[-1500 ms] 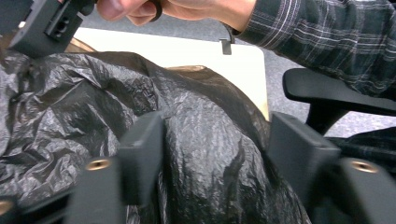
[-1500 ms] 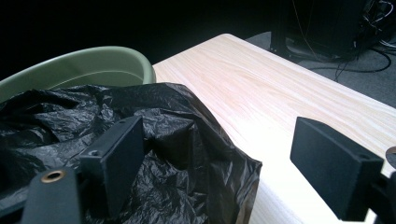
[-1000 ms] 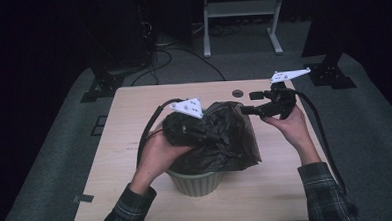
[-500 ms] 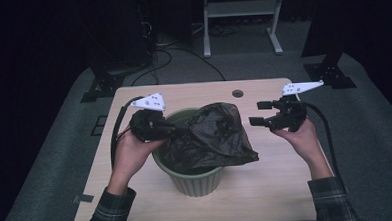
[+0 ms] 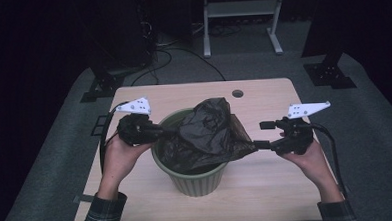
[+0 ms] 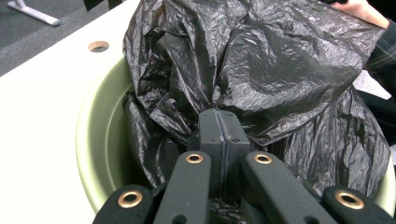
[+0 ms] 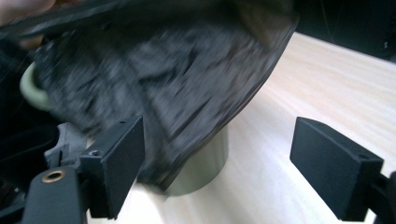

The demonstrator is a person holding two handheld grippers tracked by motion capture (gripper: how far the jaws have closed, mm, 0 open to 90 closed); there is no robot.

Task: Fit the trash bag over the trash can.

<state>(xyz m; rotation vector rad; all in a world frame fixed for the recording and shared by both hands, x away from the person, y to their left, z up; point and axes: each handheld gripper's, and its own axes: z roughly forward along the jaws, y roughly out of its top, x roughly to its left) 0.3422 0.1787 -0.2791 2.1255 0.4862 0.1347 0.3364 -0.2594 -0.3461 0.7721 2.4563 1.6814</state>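
Item: black plastic bag (image 5: 205,135), crumpled, glossy. Loc.: over and partly inside green pot (image 5: 194,180); lower part down in the pot mouth, upper part bunched up above rim, peak leaning toward far side. Right-hand corner stretched out past the rim toward right claw.

Item: green pot, round, ribbed rim, upright, approx. centre of tabletop (image 5: 267,187), nearer front edge. Left part of the rim bare; rest covered by bag.

Item: left claw (image 6: 219,135), at left of pot in high view (image 5: 157,132), over the rim. Pads pressed flat together, pinching a fold of the bag between them; film gathers into creases right at pad tips in left gripper view. Left hand (image 5: 121,156) wrapped round the body, cable looping off to the left, grey plate on top.

Item: right claw (image 7: 219,172), at right of pot in high view (image 5: 260,137), well apart from left one. Pads spread wide. Near pad against bag's edge in right gripper view (blurred, cannot tell whether touching); far pad clear of it, bare tabletop behind. Nothing clamped. Right hand (image 5: 306,153) under the body, plaid sleeve at bottom edge.

Misc.: round cable hole (image 5: 237,93) in tabletop, far side, behind bag. White metal stand (image 5: 240,18) on grey floor beyond tabletop.
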